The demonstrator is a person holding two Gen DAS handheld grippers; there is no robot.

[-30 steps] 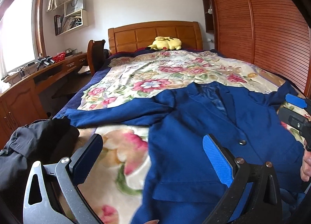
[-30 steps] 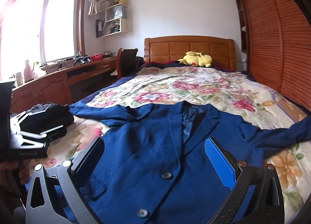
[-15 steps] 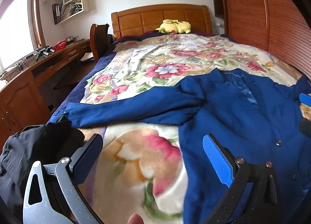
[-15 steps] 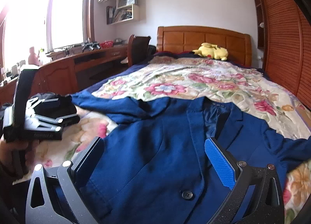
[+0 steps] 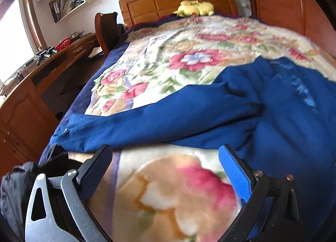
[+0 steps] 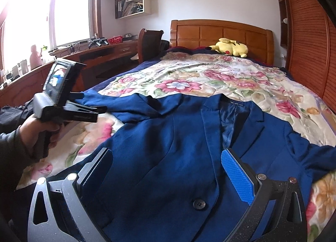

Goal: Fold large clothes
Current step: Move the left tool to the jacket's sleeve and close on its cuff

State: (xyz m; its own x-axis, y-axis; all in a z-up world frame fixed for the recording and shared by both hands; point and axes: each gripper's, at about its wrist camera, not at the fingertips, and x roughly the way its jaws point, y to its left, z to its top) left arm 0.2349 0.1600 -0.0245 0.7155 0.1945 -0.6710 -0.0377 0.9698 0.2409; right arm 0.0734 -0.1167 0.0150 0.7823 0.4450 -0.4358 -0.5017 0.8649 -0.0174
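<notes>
Your left hand-held gripper [image 5: 166, 170] has swung left and dropped closer to the bed since a second ago, so the jacket's outstretched sleeve [image 5: 147, 124] now lies just beyond its fingertips instead of well ahead; your right hand-held gripper [image 6: 168, 168] has drifted left too, and the collar sits more to its right.

The bed [image 6: 279, 86] fills both views, covered by a floral blanket [image 6: 210, 76] with a wooden headboard [image 6: 220, 34] at the far end. The blue suit jacket [image 6: 168, 147] lies flat on the near half of that blanket, front up, collar pointing toward the headboard, one sleeve stretched toward the bed's left edge and the other sleeve [image 6: 315, 155] out to the right. A dark garment [image 5: 23, 181] is bunched at the near left corner of the bed, next to the left sleeve's cuff.

Along the left wall runs a wooden counter [image 6: 100, 50] with a chair [image 6: 149, 42] pulled up to it. A yellow plush toy [image 6: 229, 47] rests by the headboard.

Your left hand [image 6: 42, 130] grips the handle of its tool above the blanket, just short of the cuff. Both hand-held grippers hang with fingers spread wide and nothing between them; the right one hovers over the jacket's chest, above a dark button [image 6: 199, 204].
</notes>
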